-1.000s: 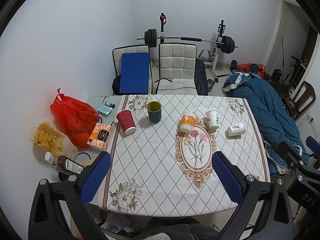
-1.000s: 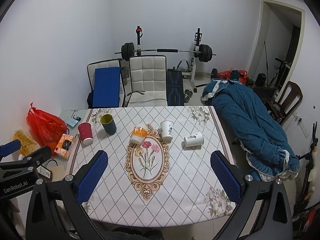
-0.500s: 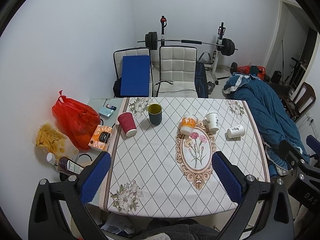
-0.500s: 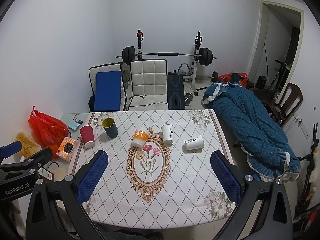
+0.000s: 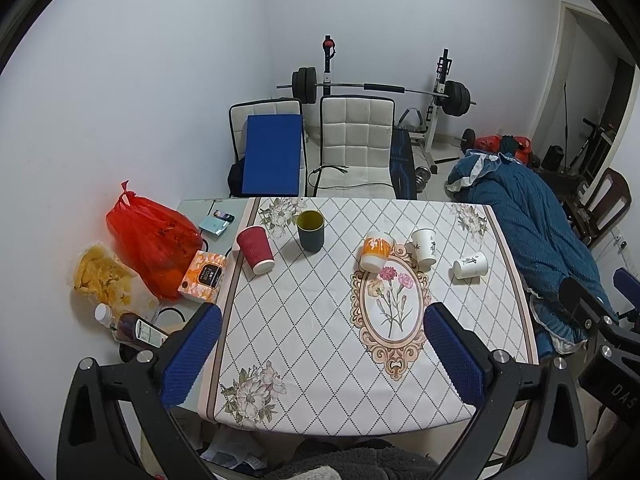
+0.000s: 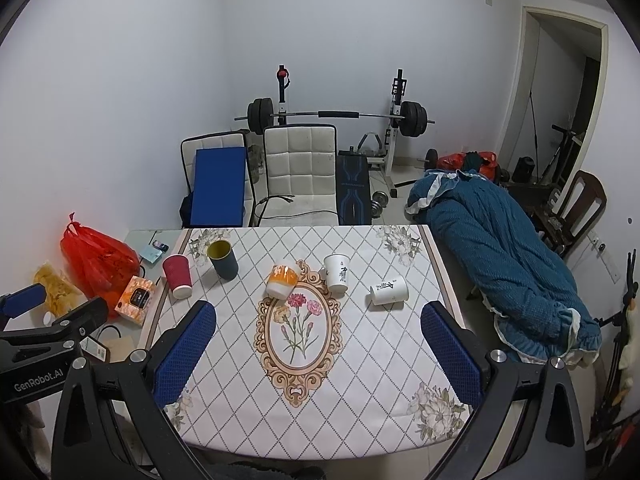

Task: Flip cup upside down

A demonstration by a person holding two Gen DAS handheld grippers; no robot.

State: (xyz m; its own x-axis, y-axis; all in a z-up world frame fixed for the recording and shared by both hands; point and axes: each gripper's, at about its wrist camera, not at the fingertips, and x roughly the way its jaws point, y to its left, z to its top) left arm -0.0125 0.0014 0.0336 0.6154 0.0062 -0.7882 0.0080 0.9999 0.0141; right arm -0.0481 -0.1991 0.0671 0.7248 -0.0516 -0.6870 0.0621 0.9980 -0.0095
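White cup [image 6: 389,289] (black calligraphy), "GenRobot.AI" left gripper [image 6: 38,376]

The left claw [image 5: 322,356] is wide open. Its two blue pads [image 5: 192,354] are far apart, and nothing sits between them. It hangs up high over the near side of the counter [image 5: 320,380] and looks down at it. It touches nothing.

The right claw [image 6: 316,352] is wide open too. Its blue pads [image 6: 450,350] are far apart with nothing between them. It also hangs up high and touches nothing.

The two claws are side by side. Each camera sees a bit of the other claw at its edge: the left claw's black arm and blue tip show at the left of the right camera, and part of the right claw shows at the right of the left camera.
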